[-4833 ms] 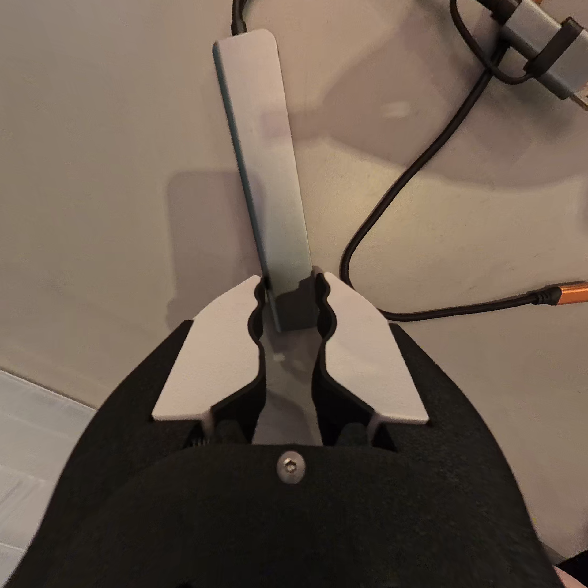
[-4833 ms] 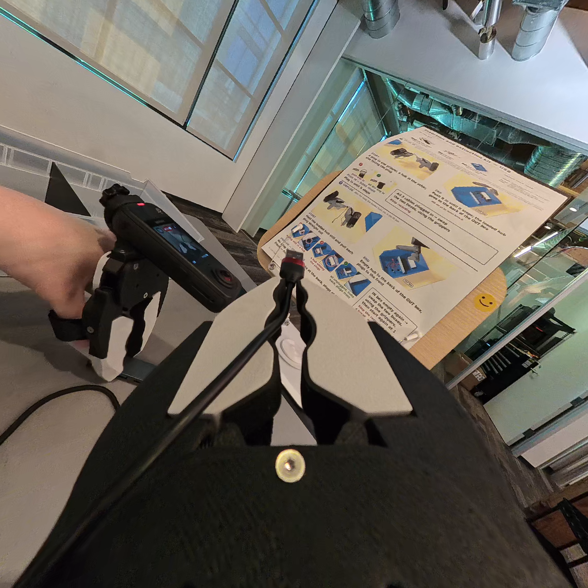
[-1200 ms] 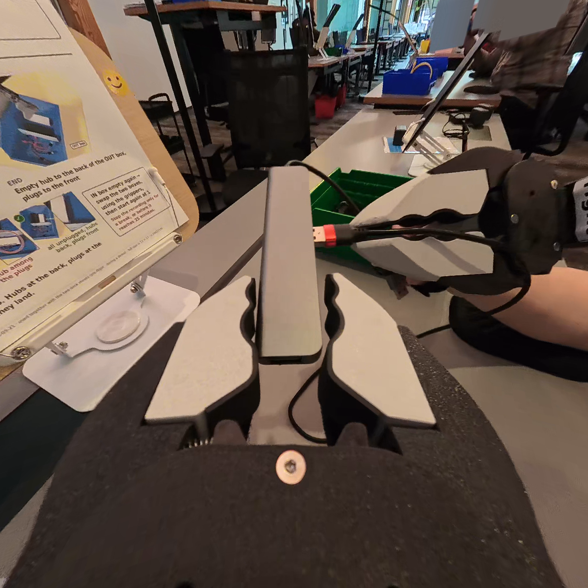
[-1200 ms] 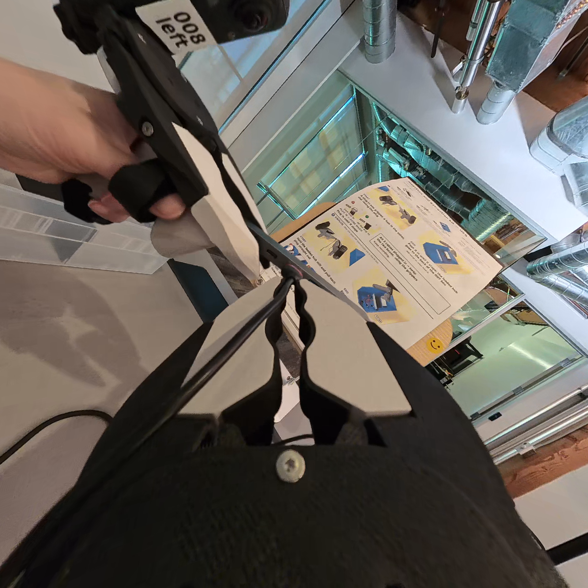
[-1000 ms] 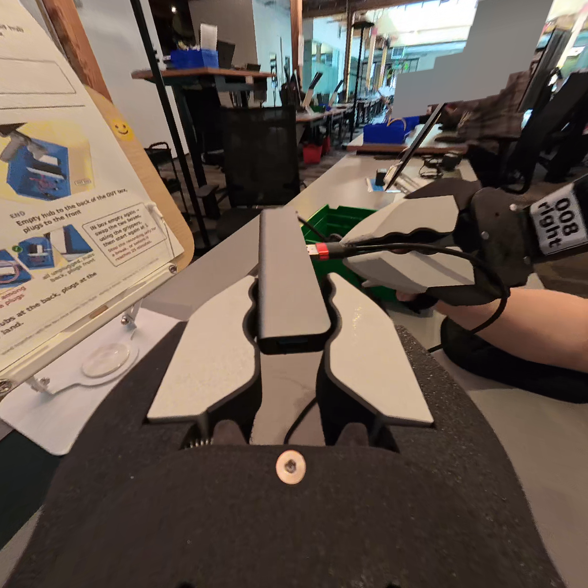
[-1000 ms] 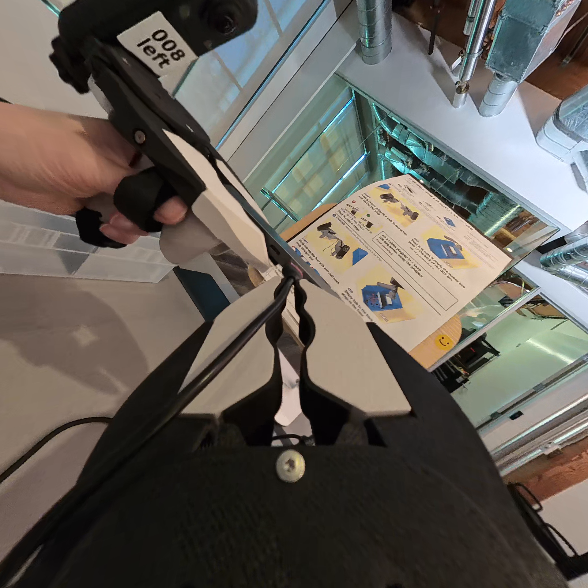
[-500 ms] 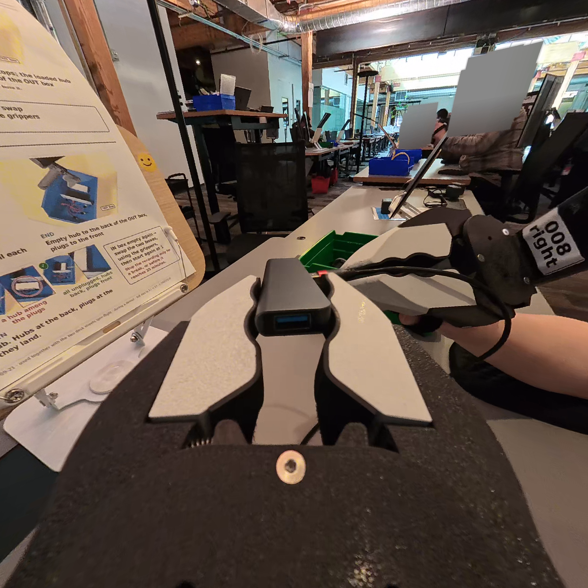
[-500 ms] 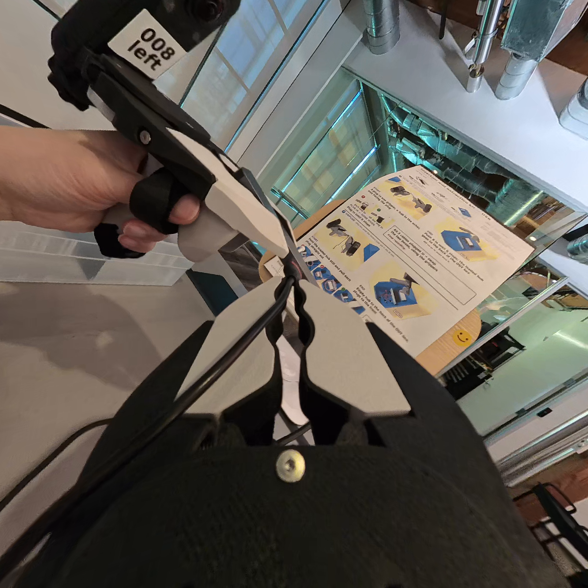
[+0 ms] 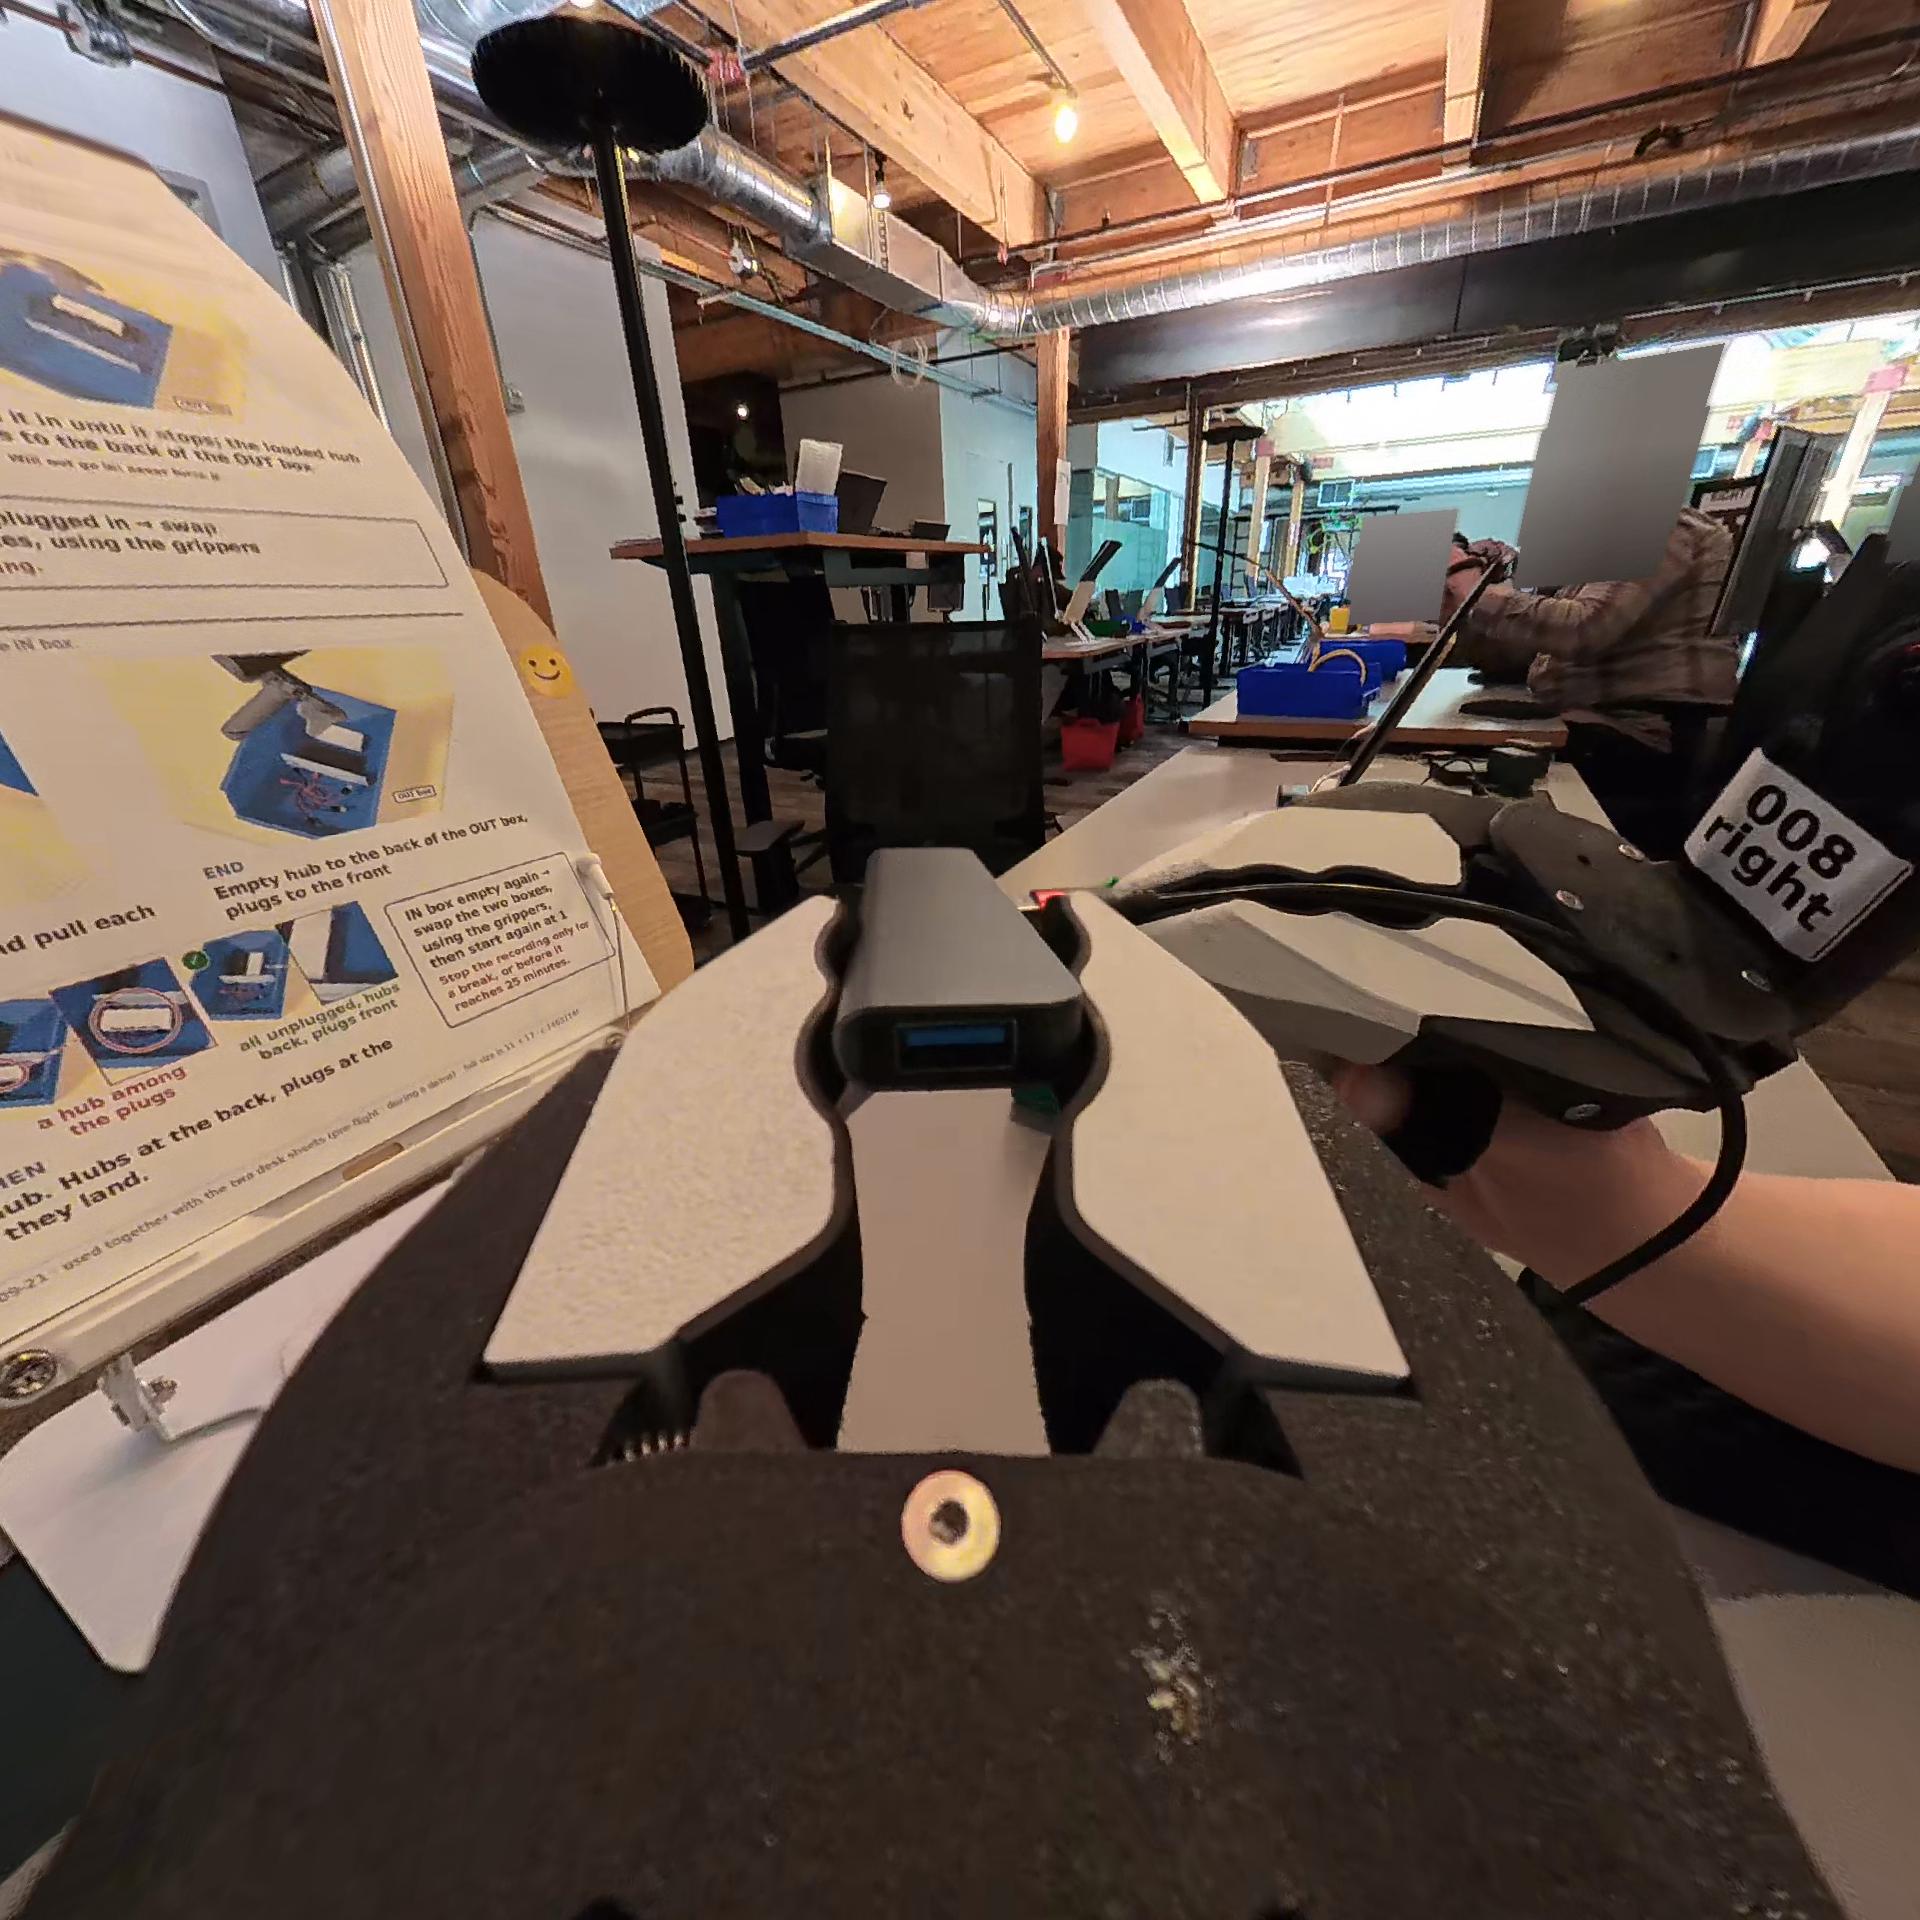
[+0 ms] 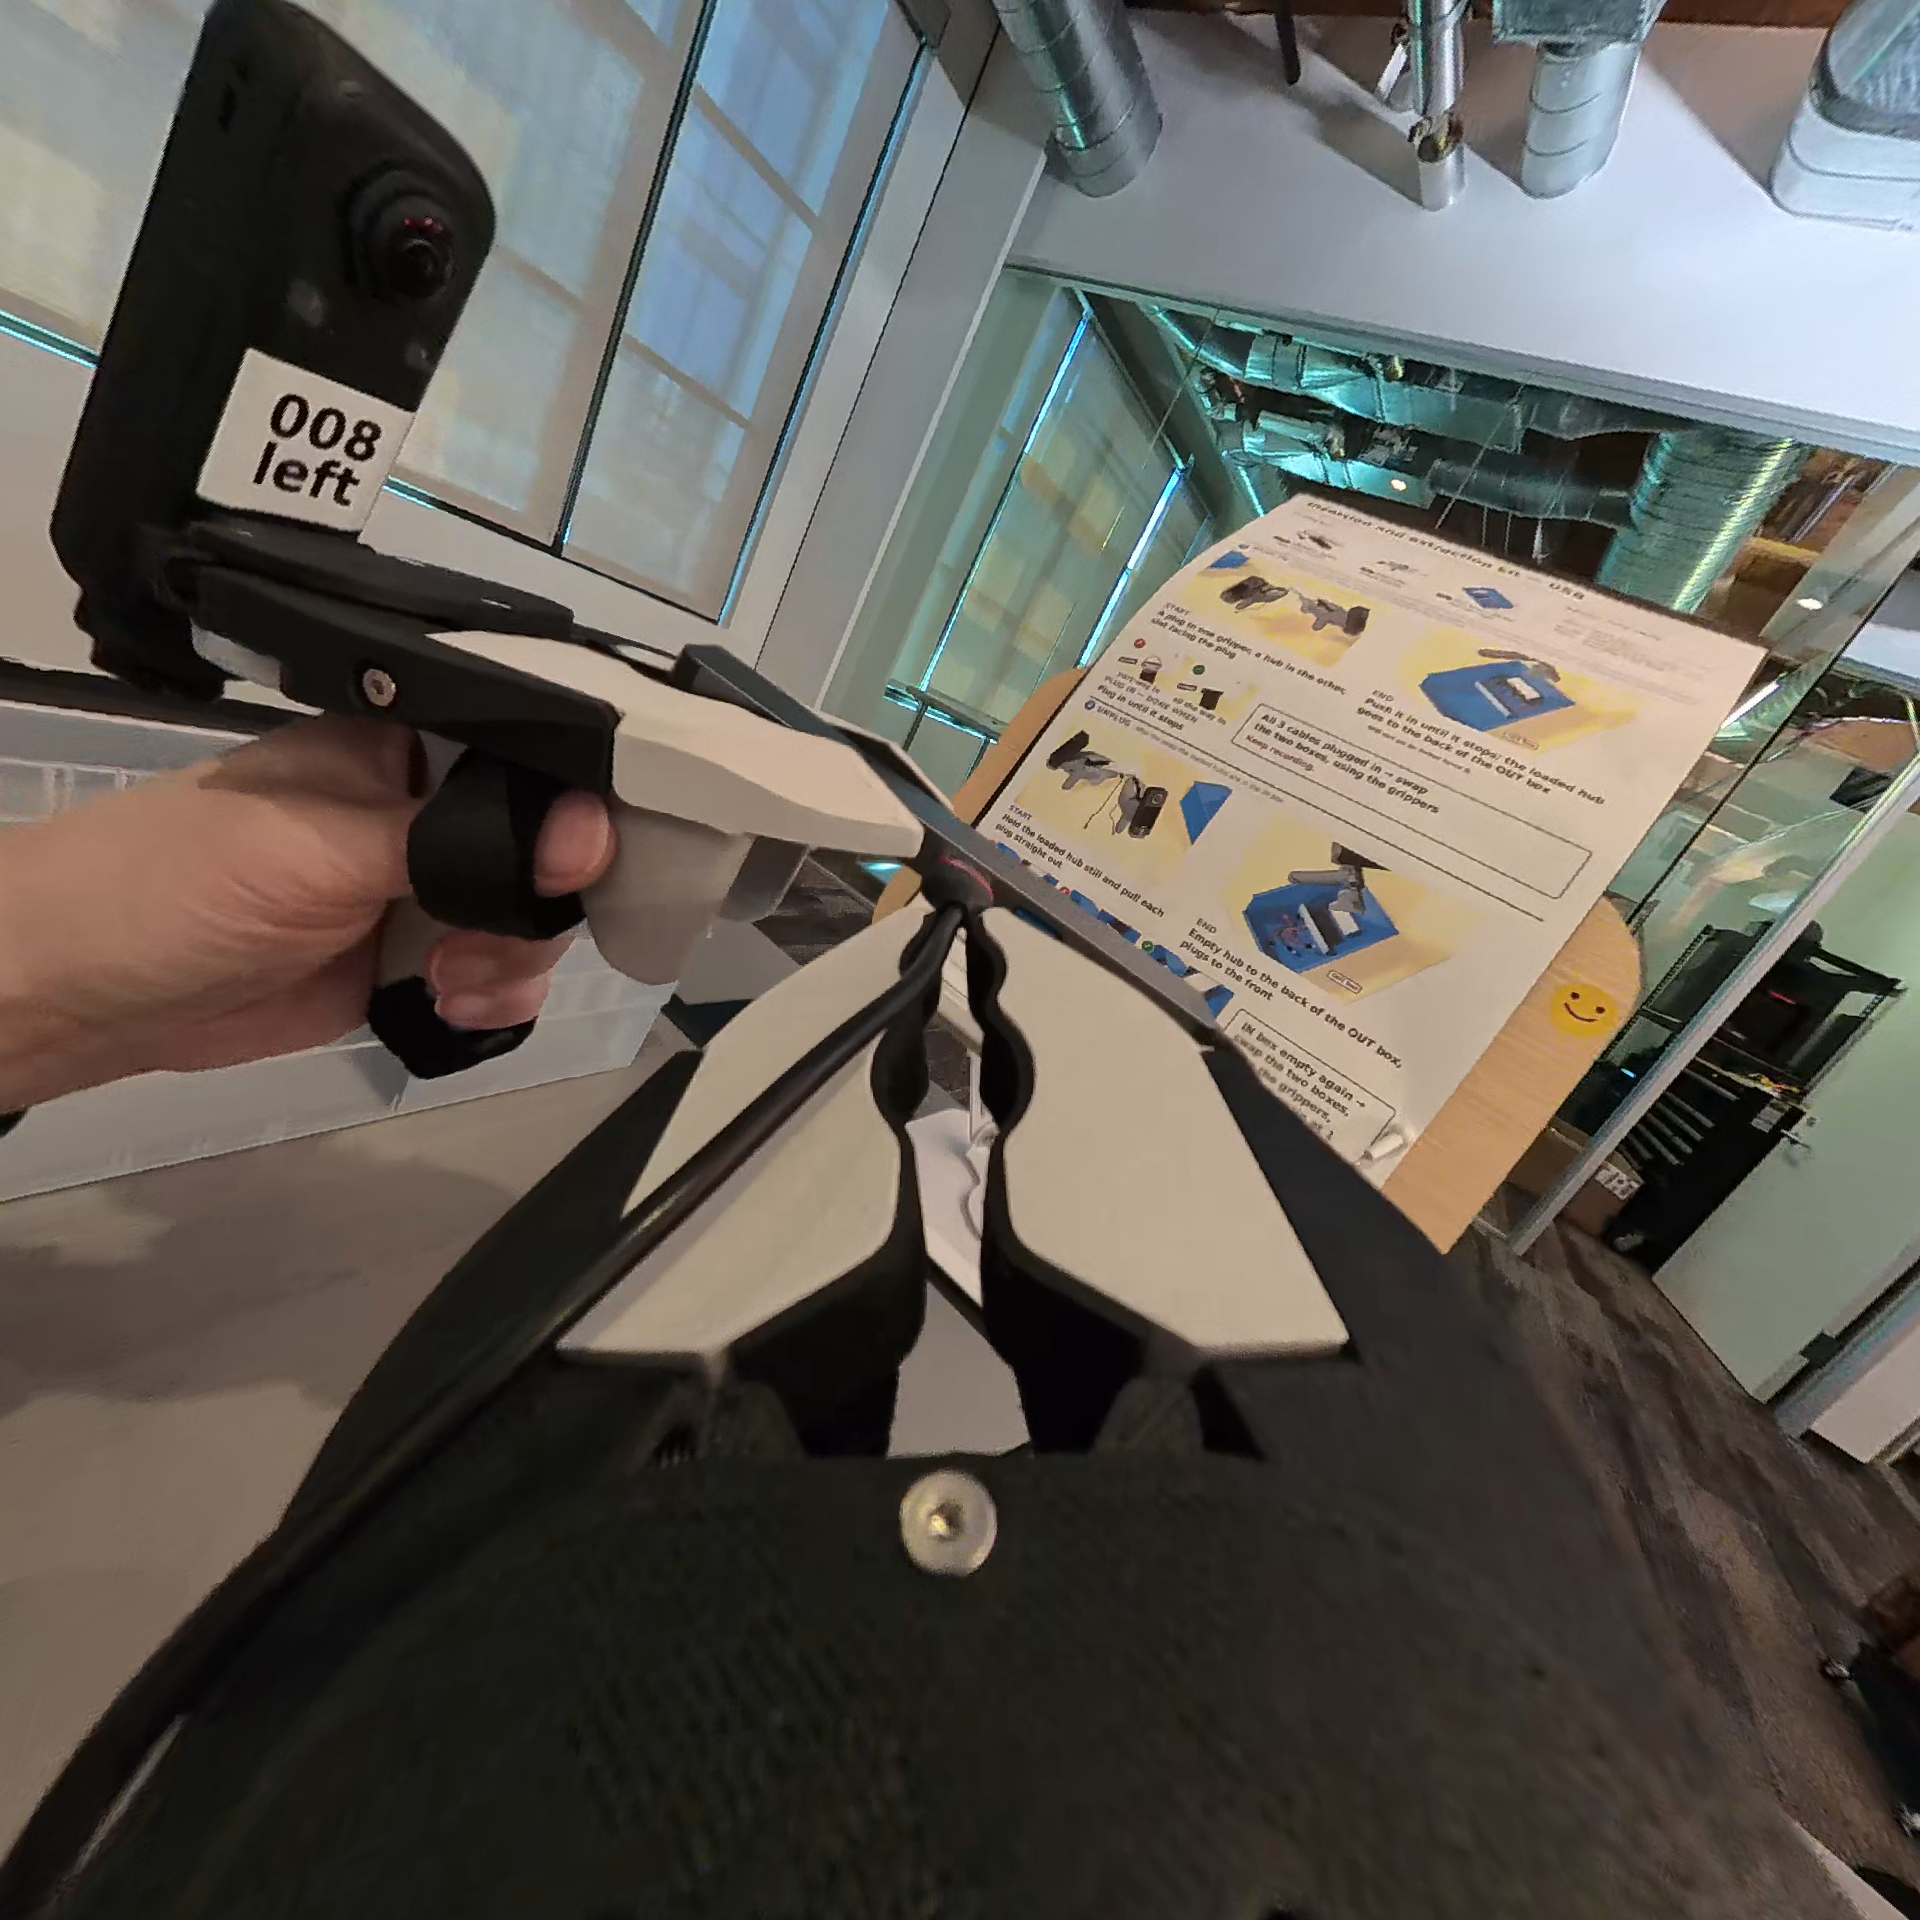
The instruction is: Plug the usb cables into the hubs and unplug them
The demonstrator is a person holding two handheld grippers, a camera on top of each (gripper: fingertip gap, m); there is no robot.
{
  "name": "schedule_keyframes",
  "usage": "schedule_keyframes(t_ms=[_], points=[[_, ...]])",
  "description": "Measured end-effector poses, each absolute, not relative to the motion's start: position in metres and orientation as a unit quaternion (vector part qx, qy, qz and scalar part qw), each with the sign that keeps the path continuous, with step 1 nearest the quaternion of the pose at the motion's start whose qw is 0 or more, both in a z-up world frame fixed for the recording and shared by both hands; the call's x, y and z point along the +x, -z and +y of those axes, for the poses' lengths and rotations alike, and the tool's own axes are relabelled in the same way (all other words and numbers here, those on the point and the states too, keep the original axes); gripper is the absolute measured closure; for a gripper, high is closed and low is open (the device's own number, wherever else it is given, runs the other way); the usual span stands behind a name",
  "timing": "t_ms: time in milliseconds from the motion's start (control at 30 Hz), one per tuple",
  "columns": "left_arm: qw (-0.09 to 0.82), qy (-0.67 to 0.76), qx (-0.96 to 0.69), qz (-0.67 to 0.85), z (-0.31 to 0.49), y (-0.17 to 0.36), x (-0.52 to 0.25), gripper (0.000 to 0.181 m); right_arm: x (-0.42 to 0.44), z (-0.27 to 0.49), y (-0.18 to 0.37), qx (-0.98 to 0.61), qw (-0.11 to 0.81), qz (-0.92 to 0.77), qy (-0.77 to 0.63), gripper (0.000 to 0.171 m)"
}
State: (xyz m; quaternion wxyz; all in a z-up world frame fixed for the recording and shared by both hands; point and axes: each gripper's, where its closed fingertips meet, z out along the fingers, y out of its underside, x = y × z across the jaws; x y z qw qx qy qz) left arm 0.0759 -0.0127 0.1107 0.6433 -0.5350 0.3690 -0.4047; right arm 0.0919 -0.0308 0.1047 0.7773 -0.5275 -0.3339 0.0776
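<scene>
My left gripper (image 9: pixel 951 914) is shut on a dark grey USB hub (image 9: pixel 951 966), held in the air with a blue end port facing the camera. My right gripper (image 10: pixel 961 914) is shut on a black USB plug (image 10: pixel 961 883) with a red band. The plug meets the hub's (image 10: pixel 1081 925) long side; whether it is seated is hidden. Its black cable (image 10: pixel 790 1101) trails back over the left finger. In the left wrist view the right gripper (image 9: pixel 1122 899) comes in from the right, with the plug's red band (image 9: pixel 1042 898) at the hub's right edge. The left gripper (image 10: pixel 831 790) shows in the right wrist view.
A printed instruction board (image 9: pixel 260 831) on a wooden stand is close on the left, and also shows in the right wrist view (image 10: pixel 1351 831). A black lamp pole (image 9: pixel 665 520) rises behind it. The light table (image 9: pixel 1143 810) runs ahead. A clear plastic box (image 10: pixel 208 1132) sits by the window. My left and right fingertips are right by each other.
Both grippers have tilted and lifted together. The hub now looks foreshortened, with its blue end port towards the left camera. The left gripper has levelled in the right wrist view. The plug stays at the hub.
</scene>
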Motion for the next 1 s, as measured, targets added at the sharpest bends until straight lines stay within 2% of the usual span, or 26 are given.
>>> schedule_keyframes(t_ms=[367, 767, 1000], points=[[0.683, 0.391, -0.495, 0.368, -0.027, -0.125, 0.075, 0.146, 0.092, -0.043, -0.118, -0.509, 0.798, -0.308, -0.093, 0.166], [0.676, 0.437, -0.487, 0.338, -0.033, -0.135, 0.075, 0.147, 0.091, -0.049, -0.124, -0.488, 0.811, -0.313, -0.085, 0.166], [0.706, 0.406, -0.487, 0.316, -0.028, -0.138, 0.071, 0.149, 0.089, -0.046, -0.124, -0.527, 0.78, -0.25, -0.227, 0.163]])
